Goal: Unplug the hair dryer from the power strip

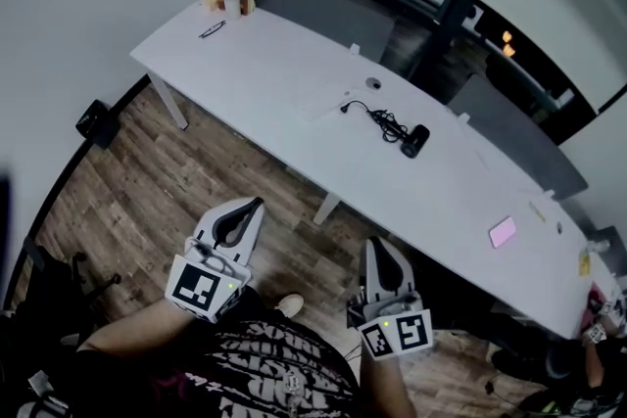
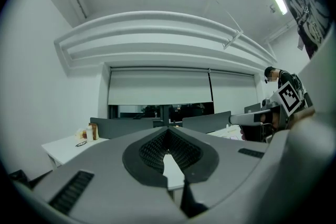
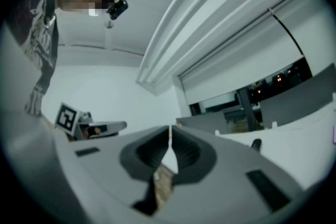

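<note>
Nearest the body, the left gripper (image 1: 257, 204) and the right gripper (image 1: 376, 244) are held level and side by side over the wooden floor (image 1: 196, 181), well apart from the bench (image 1: 274, 73). Both are clenched on nothing. In the left gripper view the tips are seen meeting, with only a strip of bench showing through the gap below them. In the right gripper view the jaws are likewise pressed together. This carry is judged to suit an approach, since nothing is yet within reach to be grasped.

Farther on, the hair dryer (image 1: 414, 141) is laid on its side near the middle of the long white bench. Its black cord (image 1: 384, 120) is bundled just beside it and run out to a plug (image 1: 345, 108). No power strip can be made out, and the plug appears to rest on the bare bench top, so it cannot be told whether it is seated in a socket.

Beyond, a pink card (image 1: 503, 231) is left toward the right end and a pair of spectacles (image 1: 212, 30) toward the far left end. A grey partition (image 1: 323, 10) is set along the back edge.
</note>
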{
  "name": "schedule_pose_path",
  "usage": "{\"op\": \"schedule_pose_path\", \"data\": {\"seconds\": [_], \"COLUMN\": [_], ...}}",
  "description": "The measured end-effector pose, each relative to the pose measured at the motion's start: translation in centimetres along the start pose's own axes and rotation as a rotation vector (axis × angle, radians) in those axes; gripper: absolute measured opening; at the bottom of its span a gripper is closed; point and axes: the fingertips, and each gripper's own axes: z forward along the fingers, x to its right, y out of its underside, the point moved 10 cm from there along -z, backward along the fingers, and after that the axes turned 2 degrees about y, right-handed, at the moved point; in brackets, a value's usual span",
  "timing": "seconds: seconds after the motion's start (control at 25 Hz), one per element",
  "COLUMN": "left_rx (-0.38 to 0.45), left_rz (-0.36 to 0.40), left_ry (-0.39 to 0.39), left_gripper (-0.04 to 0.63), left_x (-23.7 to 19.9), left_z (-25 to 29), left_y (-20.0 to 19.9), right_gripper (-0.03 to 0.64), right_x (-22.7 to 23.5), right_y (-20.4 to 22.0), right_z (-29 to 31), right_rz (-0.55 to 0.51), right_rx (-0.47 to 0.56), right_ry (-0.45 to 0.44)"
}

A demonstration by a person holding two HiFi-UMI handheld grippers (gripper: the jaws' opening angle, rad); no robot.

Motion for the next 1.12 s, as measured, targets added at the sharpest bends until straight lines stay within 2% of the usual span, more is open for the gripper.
{"op": "schedule_pose_path", "data": {"seconds": [0.32, 0.6, 0.76, 1.12], "left_rx": [0.008, 0.0, 0.009, 0.032], "left_rz": [-0.009, -0.035, -0.029, -0.034], "left_ry": [0.031, 0.02, 0.065, 0.168], "left_gripper": [0.026, 0.026, 0.026, 0.026], "left_x": [1.5, -0.4, -0.6, -0.3], "left_z": [1.7, 2.2, 4.0, 7.3], "left_y": [-0.4, 0.8, 0.9, 0.4], "right_gripper": [0.037, 0.037, 0.037, 0.037], "right_x": [0.8, -0.1, -0.6, -0.1], "right_y": [0.1, 0.9, 1.0, 0.3], "right_z": [0.0, 1.4, 1.6, 1.5], "right_rz": [-0.002, -0.005, -0.019, -0.022], "right_rx": [-0.035, -0.06, -0.063, -0.046], "right_ry": [0.005, 0.006, 0.018, 0.108]}}
